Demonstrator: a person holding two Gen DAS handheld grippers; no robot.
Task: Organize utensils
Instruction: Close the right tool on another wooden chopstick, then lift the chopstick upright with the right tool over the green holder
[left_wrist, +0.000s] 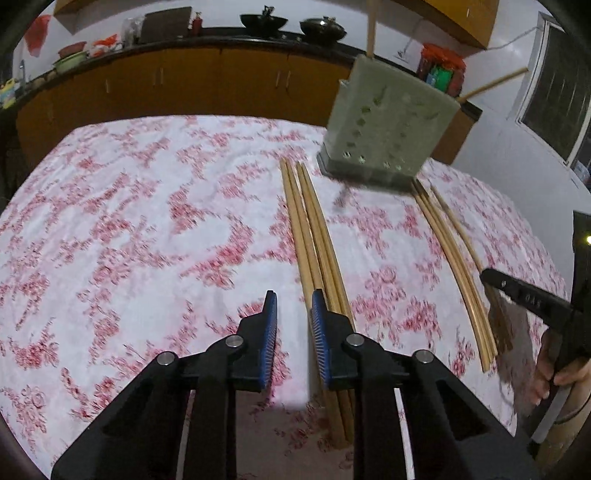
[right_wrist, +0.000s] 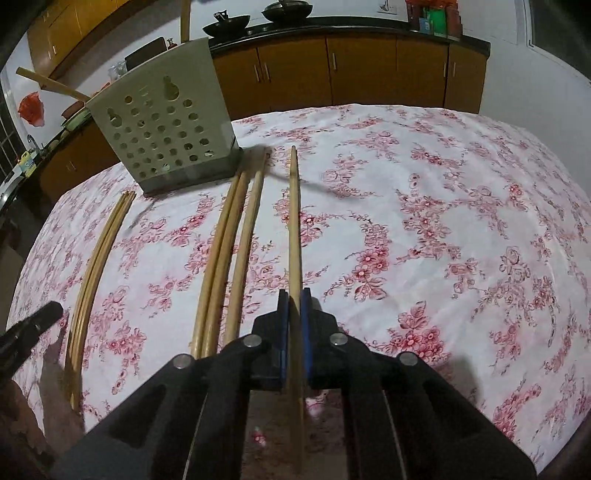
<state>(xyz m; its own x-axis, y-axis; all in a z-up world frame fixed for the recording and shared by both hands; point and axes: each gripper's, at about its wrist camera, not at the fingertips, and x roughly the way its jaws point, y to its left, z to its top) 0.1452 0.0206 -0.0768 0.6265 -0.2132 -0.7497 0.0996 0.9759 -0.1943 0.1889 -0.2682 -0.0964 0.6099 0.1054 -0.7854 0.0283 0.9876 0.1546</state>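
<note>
A perforated beige utensil holder (left_wrist: 388, 122) (right_wrist: 166, 125) stands at the far side of the table, with two chopsticks sticking out of its top. Wooden chopsticks lie in groups in front of it. My right gripper (right_wrist: 294, 306) is shut on a single chopstick (right_wrist: 294, 221) that runs lengthwise between its blue pads. It also shows at the right edge of the left wrist view as a black finger (left_wrist: 517, 291). My left gripper (left_wrist: 293, 306) stands low over the cloth with a narrow gap and only cloth between its pads. A chopstick bundle (left_wrist: 314, 229) passes under its right finger.
A red-flowered cloth (right_wrist: 443, 221) covers the table. Loose chopsticks (right_wrist: 221, 251) lie left of the held one and another bundle (right_wrist: 99, 258) lies further left. Brown cabinets (right_wrist: 369, 66) and a dark counter with woks stand behind. A hand (left_wrist: 565, 373) holds the right gripper.
</note>
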